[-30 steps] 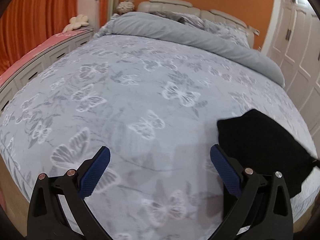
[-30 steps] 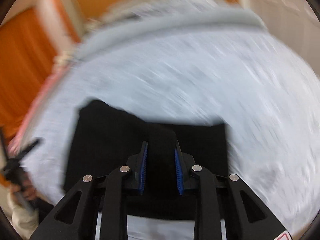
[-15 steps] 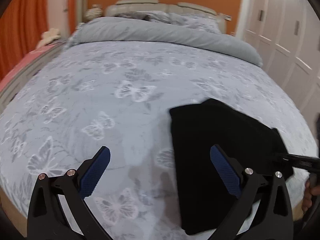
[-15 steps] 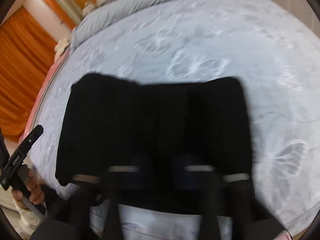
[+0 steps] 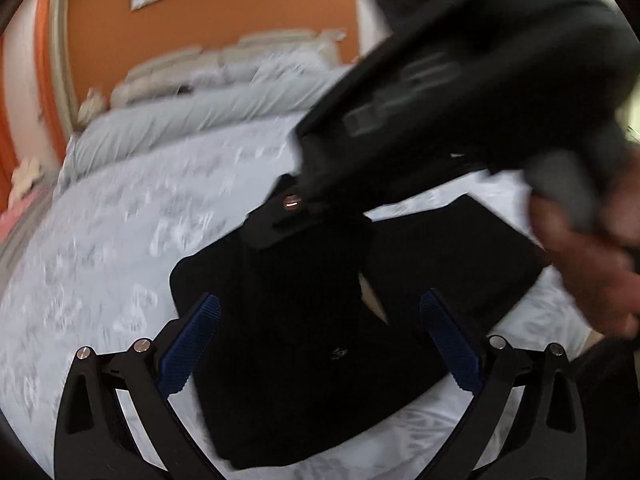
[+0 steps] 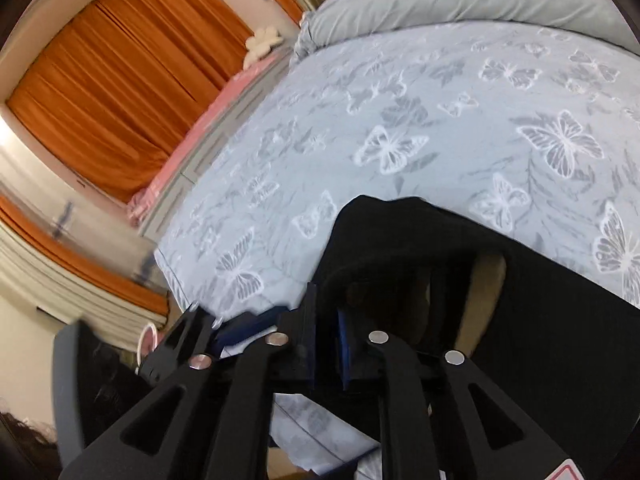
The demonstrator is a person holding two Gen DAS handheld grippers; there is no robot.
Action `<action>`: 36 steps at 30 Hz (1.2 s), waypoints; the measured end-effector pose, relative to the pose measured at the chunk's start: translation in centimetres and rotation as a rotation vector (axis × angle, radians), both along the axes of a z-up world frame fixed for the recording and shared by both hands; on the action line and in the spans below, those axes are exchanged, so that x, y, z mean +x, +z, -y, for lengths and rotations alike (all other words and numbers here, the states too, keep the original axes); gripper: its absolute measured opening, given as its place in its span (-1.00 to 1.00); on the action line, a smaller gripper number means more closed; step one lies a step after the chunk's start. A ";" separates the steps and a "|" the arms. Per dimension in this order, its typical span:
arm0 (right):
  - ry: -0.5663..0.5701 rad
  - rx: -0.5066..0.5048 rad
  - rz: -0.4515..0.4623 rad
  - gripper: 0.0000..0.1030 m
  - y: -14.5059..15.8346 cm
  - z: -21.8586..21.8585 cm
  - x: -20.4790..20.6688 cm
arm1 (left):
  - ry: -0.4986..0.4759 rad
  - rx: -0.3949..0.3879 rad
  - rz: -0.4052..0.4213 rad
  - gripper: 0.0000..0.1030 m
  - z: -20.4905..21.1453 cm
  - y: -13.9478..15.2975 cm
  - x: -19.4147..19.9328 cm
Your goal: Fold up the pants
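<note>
Butterfly-print grey bedspread, near edge: folded black fabric pants lying there. Right gripper clamped on pants edge, lifted; left gripper spread wide above. Best pinch free corner, carry level.

The left gripper was held with its jaws spread wide, the blue pads well apart and nothing clamped between them. The right gripper was seen with its jaws drawn close together, a fold of the black pants pinched between them. In the left wrist view, the right gripper's body was blurred, gripped by the person's right hand.
</note>
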State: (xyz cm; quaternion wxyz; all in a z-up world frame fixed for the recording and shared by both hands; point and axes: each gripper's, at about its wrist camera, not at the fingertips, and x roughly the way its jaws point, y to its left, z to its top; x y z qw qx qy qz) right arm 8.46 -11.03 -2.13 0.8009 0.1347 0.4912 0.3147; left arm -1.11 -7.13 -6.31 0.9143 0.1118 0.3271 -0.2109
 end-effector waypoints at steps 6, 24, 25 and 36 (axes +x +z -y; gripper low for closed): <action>-0.183 -0.164 0.151 0.27 1.4 7.4 -3.4 | 0.095 -0.126 -0.187 0.10 -3.7 -1.7 3.9; -0.019 -0.120 0.093 -0.92 -3.1 1.4 -3.5 | 0.076 -0.303 -0.169 0.46 -6.6 0.8 3.7; -0.022 -0.081 0.111 -0.92 -1.3 2.6 -4.1 | 0.048 -0.337 -0.156 0.46 -6.9 1.7 3.3; -0.309 -0.376 -0.074 -0.08 -6.2 18.2 -5.0 | 0.060 -0.341 -0.182 0.89 -6.5 1.7 2.9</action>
